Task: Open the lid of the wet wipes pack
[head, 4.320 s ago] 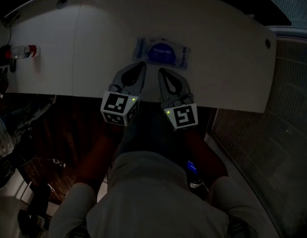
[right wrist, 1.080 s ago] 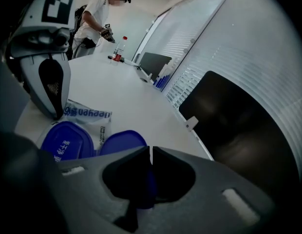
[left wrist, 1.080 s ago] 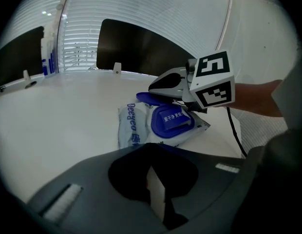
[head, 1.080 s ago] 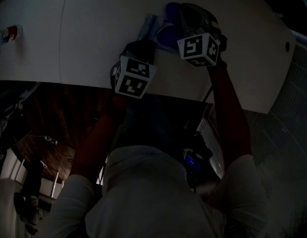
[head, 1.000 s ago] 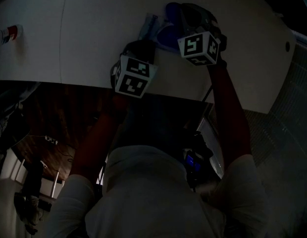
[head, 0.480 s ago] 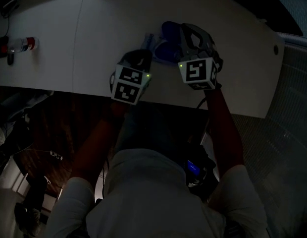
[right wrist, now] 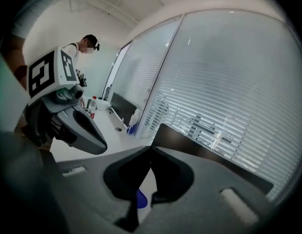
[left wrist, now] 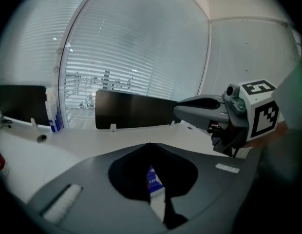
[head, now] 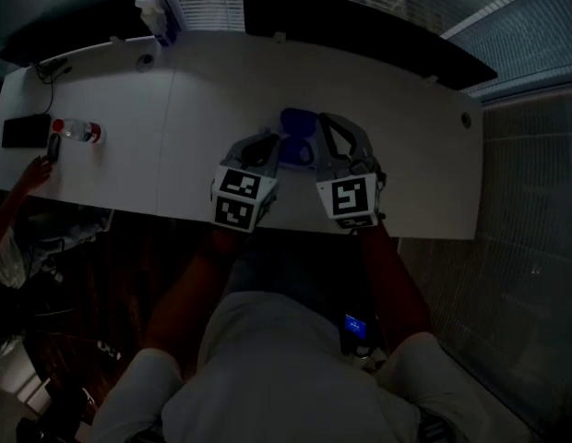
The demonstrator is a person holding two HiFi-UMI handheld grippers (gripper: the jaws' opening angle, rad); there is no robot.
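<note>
Wet wipes pack (head: 300, 150) is seen on worktop (head: 411, 132), between left hand-held gripper (head: 268, 142) and right hand-held gripper (head: 325, 125). Left gripper view: clenched, nothing held. Right gripper view: clenched, empty. Pack judged light, soft, slippery; stiff lid (head: 295, 122) to be pinched at its edge.

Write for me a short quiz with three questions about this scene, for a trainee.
1. True or false: in the head view, the bottle lies near the left end of the table.
2. The jaws of the right gripper are: A) wide apart; B) together; C) closed on the bottle.
3. In the head view, which thing lies on the table between the left gripper and the right gripper?
Key: 1 true; 2 B; 3 the wet wipes pack.
</note>
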